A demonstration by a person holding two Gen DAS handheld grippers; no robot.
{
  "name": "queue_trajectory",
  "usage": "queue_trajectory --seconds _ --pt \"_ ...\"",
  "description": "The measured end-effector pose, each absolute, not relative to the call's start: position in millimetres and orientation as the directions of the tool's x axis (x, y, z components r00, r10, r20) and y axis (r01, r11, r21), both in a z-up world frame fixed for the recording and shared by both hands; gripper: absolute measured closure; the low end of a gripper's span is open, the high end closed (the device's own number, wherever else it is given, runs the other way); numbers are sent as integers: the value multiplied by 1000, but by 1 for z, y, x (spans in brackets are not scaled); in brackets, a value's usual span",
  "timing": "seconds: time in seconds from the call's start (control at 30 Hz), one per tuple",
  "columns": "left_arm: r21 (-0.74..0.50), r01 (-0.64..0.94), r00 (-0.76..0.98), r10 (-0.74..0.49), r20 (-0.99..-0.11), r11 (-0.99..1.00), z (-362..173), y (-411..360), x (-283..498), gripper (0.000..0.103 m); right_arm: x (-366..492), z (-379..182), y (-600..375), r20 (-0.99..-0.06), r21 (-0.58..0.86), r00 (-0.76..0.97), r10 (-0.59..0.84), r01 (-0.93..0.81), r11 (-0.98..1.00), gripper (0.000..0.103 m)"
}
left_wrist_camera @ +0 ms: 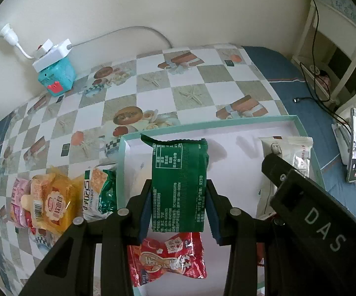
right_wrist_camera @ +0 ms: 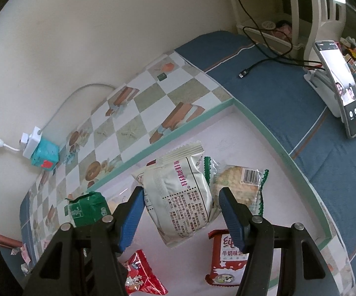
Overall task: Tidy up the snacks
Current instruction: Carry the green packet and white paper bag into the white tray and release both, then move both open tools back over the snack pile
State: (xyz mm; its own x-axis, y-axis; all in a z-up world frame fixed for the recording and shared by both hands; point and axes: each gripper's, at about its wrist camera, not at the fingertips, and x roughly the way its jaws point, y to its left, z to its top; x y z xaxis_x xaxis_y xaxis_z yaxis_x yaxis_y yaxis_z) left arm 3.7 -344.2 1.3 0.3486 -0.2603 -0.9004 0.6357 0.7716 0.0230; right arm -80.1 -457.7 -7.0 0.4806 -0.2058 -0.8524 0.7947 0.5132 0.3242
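The left gripper (left_wrist_camera: 179, 197) is squeezing a soft green foil snack packet (left_wrist_camera: 179, 182), holding it over the shallow white box with a mint-green rim (left_wrist_camera: 227, 121). The right gripper (right_wrist_camera: 181, 218) holds a puffy white plastic snack bag (right_wrist_camera: 180, 197) around its middle, over the same box.

Both packs look light and full of air. They are crinkly and may slip, and a hard squeeze could crush what is inside. The flat sealed ends look like good places to pinch.

A red candy bag (left_wrist_camera: 169, 256) lies at six o'clock under the green packet, partly hidden by the gripper. More loose yellow and pink snack packs (left_wrist_camera: 47, 197) wait at nine o'clock outside the box. What is inside the packs cannot be seen, and the small print is too small to read.
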Motion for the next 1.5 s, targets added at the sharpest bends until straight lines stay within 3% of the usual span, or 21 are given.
queue_trajectory --seconds 0.13,0.27,0.63,0.77,0.83,0.93,1.0,1.17,1.23,1.3,1.37,1.5 --pt "19 638 347 -266 -899 770 3 -343 4 61 -81 -7 -459 -855 323 477 -205 798 508 38" --pt "20 636 348 -263 -900 771 4 -341 6 53 -80 -9 -459 -860 320 471 -197 798 511 38" --pt "38 553 369 -203 -907 833 8 -316 31 51 -75 -10 -456 -875 295 446 -190 801 521 36" --pt "50 508 380 -172 -909 860 9 -303 43 35 -75 -11 -457 -880 285 435 -190 805 520 36" --pt "50 482 385 -160 -909 875 10 -295 50 35 -76 -10 -457 -883 277 427 -195 810 517 35" --pt "50 443 388 -141 -911 895 11 -284 58 32 -77 -8 -457 -885 268 419 -205 816 512 26" --pt "54 419 392 -127 -911 907 12 -275 65 21 -77 -6 -457 -882 265 421 -212 815 515 25" --pt "54 359 393 -98 -914 932 11 -255 79 15 -76 3 -453 -877 249 421 -232 811 529 18" --pt "68 326 402 -73 -913 943 10 -243 86 11 -74 7 -450 -871 245 428 -241 804 541 13" --pt "92 289 411 -36 -911 953 9 -230 93 11 -72 10 -446 -867 241 433 -247 799 551 1" --pt "105 254 414 -10 -910 961 8 -217 100 4 -68 13 -442 -859 245 447 -250 788 565 0" --pt "110 179 420 25 -907 978 12 -186 116 3 -60 19 -431 -853 236 455 -256 773 589 0"
